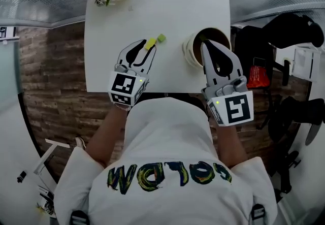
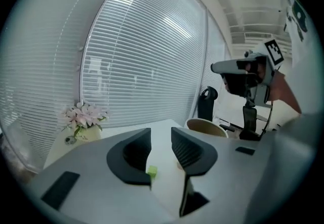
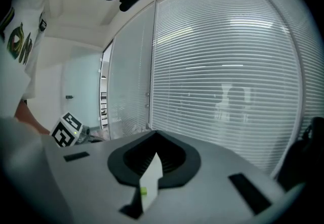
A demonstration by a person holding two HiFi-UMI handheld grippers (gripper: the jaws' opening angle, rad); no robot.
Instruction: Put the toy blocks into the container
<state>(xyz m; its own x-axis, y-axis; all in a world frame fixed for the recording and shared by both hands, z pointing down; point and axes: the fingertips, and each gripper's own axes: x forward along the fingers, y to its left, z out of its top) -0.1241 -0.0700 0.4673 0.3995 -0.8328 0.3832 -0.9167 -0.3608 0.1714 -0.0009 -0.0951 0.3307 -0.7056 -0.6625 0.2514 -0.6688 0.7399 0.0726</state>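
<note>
Toy blocks lie close together on the white table [image 1: 167,10]: a yellow-green block [image 1: 150,43] and a green block [image 1: 161,38], both left of the round container [image 1: 187,52]. The yellow-green block sits between the parted jaws of the left gripper [image 1: 147,49], unpressed. The right gripper [image 1: 205,44] hangs over the container's rim, jaws closed together.

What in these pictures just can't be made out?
1. Inside of the container: head view, the right hand-held gripper covers it; left gripper view shows only its rim.
2. A green speck between the shut jaws, right gripper view: too small to name.
3. The yellow-green toy block and green toy block: head view, too small for detail.
</note>
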